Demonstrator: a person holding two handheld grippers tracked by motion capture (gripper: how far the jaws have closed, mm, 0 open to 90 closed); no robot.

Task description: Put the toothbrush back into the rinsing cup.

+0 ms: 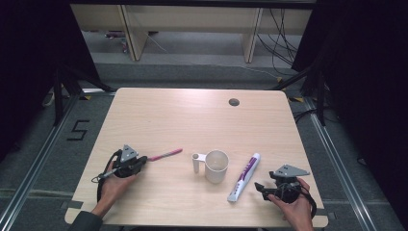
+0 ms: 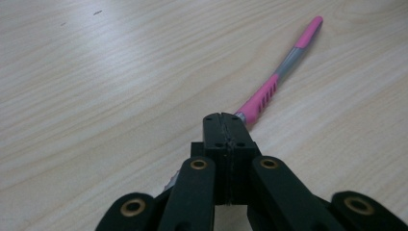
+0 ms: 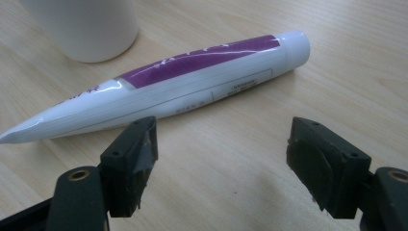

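A pink and grey toothbrush handle [image 1: 166, 155] [image 2: 269, 86] lies on the table left of centre. My left gripper [image 1: 143, 160] [image 2: 223, 120] rests at its near end with the jaws pressed together; the handle comes out just past the tips, and I see nothing between them. A white cup [image 1: 216, 166] [image 3: 86, 29] stands upright mid-table. To its right lies a white and purple toothpaste tube [image 1: 244, 177] [image 3: 192, 77], cap pointing away from me. My right gripper [image 1: 261, 190] [image 3: 221, 139] is open beside the tube's flat end, a little short of it, jaws wide apart and empty.
The wooden table [image 1: 192, 115] has bare room across its far half, with a cable hole [image 1: 234, 102] near the back edge. The cup's handle [image 1: 196, 161] points left towards the toothbrush handle. Dark curtains and floor rails flank the table.
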